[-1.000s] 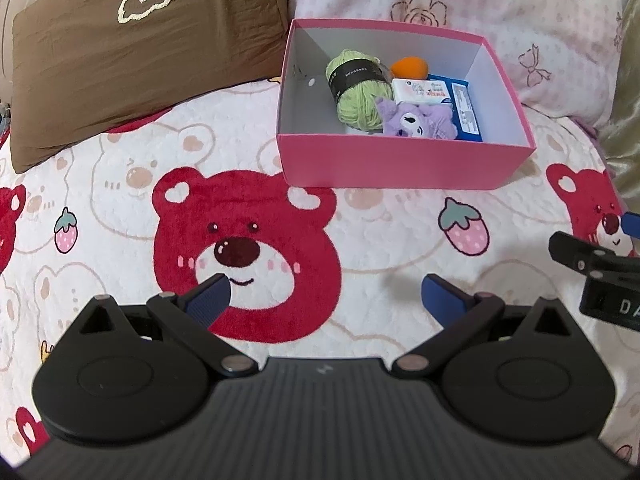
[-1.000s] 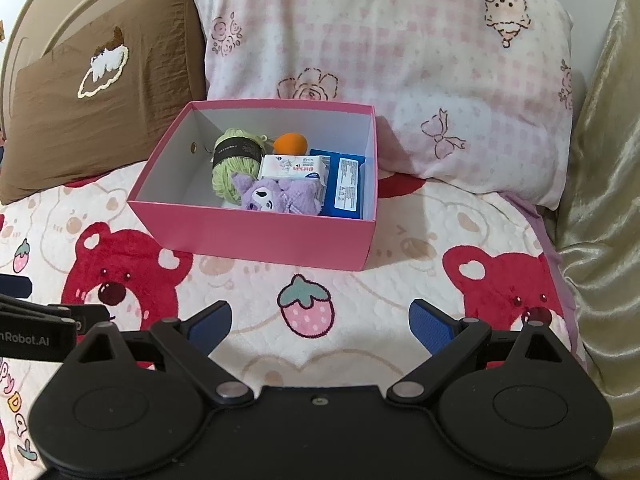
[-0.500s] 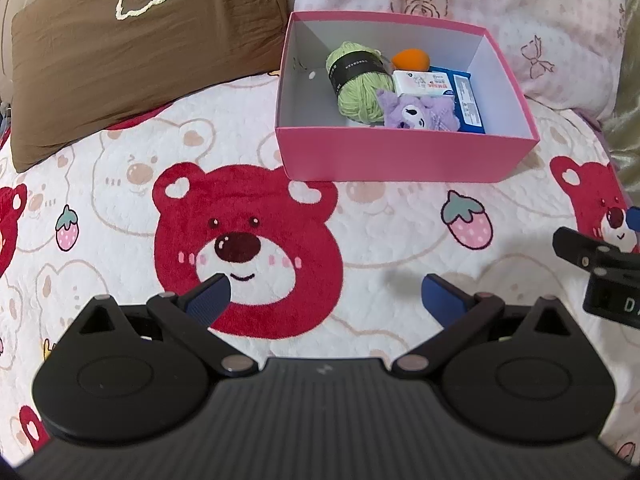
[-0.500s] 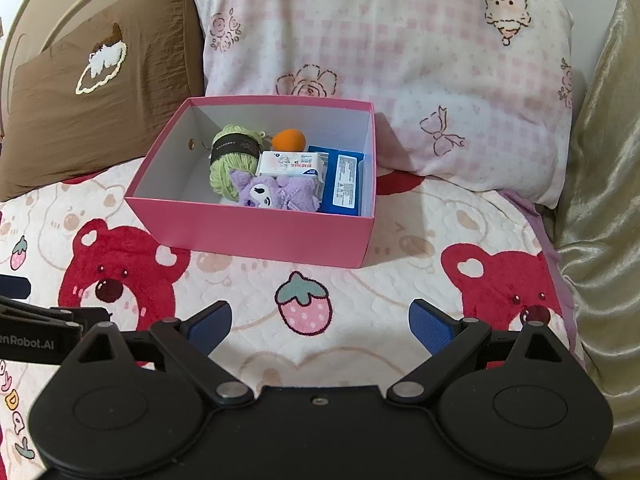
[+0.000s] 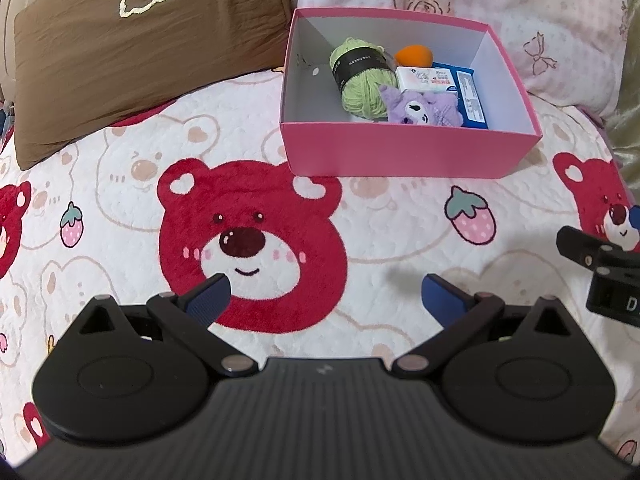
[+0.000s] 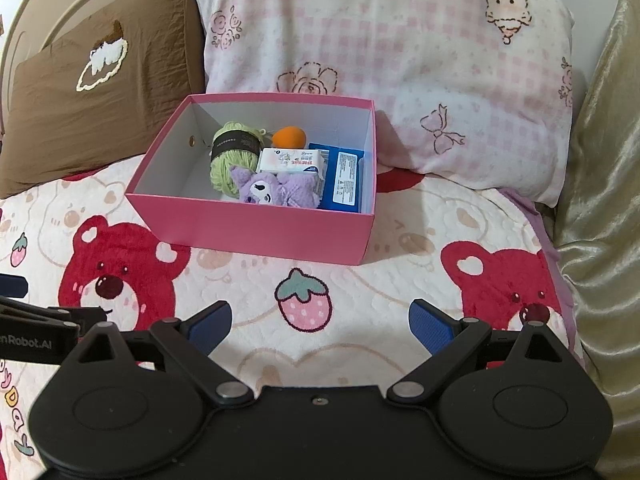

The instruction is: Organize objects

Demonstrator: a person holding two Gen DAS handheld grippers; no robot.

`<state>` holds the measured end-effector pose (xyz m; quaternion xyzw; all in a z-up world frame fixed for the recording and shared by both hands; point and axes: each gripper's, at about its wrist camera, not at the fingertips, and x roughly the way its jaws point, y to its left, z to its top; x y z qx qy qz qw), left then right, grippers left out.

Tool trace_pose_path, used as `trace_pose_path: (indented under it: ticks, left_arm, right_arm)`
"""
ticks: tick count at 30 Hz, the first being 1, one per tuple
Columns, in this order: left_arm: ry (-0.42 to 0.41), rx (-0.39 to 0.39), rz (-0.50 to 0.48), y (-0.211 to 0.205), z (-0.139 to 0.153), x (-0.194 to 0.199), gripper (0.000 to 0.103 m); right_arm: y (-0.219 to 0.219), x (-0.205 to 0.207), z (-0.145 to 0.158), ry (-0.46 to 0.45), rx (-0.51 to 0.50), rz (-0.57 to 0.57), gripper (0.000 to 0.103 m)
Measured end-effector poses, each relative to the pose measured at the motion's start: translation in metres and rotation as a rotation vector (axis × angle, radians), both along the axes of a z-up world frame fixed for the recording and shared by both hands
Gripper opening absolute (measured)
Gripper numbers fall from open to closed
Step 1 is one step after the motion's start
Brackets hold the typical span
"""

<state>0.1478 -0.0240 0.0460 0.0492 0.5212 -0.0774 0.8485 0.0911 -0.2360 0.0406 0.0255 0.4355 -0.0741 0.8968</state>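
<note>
Left wrist view showed the box (image 5: 404, 156) packed w/ yarn (image 5: 360, 76) and toys, both my grippers (image 5: 324, 296) (image 6: 320, 322) spread empty, so I judged sorting done, nothing left to grab.

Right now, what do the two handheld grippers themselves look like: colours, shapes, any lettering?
Both match: the left gripper and right gripper have matte black bodies with ribbed tops, two rounded teardrop housings with triangular cut-outs, silver pivot pins and black link arms ending in blue textured fingers. In the right wrist view the left gripper's side carries white lettering ending "nRobot.AI". No cables, hands or sleeves show.
</note>
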Motion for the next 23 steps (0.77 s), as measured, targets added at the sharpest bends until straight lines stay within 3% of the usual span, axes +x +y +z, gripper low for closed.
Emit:
trace_pose_path:
  ticks: [23]
  left_arm:
    - [-0.002,0.011,-0.018,0.0009,0.0039,-0.0021,0.103]
  right_arm:
    - [-0.0003,-0.0036,0.0010,0.007,-0.006,-0.008,0.097]
